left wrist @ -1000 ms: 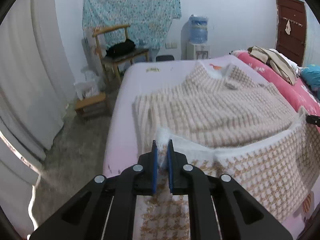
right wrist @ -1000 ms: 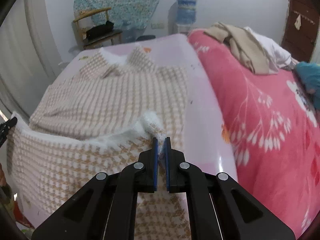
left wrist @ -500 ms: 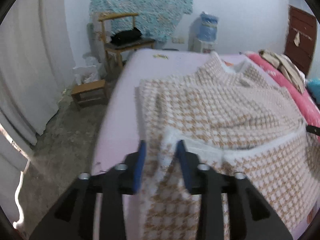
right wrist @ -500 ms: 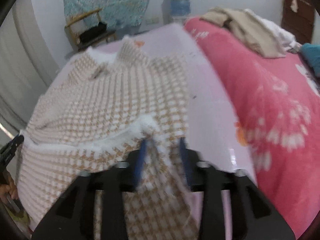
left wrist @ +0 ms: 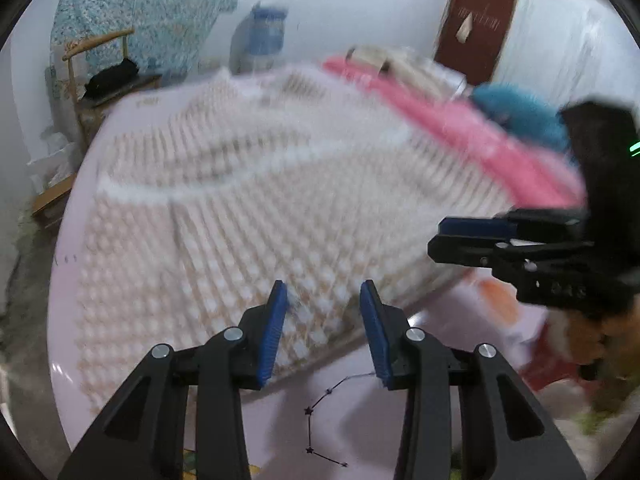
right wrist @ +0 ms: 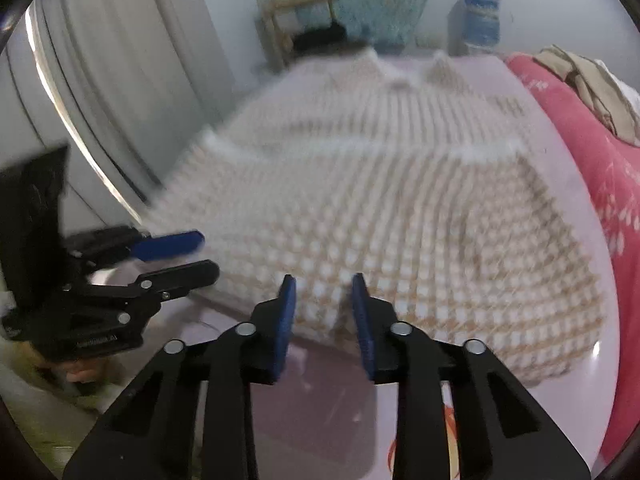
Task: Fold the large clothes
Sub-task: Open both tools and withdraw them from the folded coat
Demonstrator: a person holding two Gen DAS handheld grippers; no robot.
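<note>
Left wrist view: the left gripper (left wrist: 323,304) is spread wide with nothing between its blue pads, poised over the near hem of the sweater (left wrist: 248,200). The sweater, a beige-and-white houndstooth knit, lies flat on the bed (left wrist: 68,240), its near part doubled over the rest so that a fuzzy white edge runs across it. Motion blur smears much of the knit. At the sweater's right side the right gripper (left wrist: 440,238) shows side-on, its two fingers apart and empty, just beside the hem's corner. Beyond the sweater, a pink blanket (left wrist: 460,128) runs along its right flank, with a teal cloth (left wrist: 520,112) and a pile of beige clothes (left wrist: 400,64) on it. Past the sweater's collar stand a wooden chair (left wrist: 100,68), a water dispenser (left wrist: 264,36) and a brown door (left wrist: 476,28).

In the right wrist view the right gripper (right wrist: 323,292) also stands released above the sweater's (right wrist: 380,200) near edge, while the left gripper (right wrist: 208,254) appears off the sweater's left corner, fingers parted, holding nothing. A white curtain (right wrist: 120,80) hangs left of the sweater.
</note>
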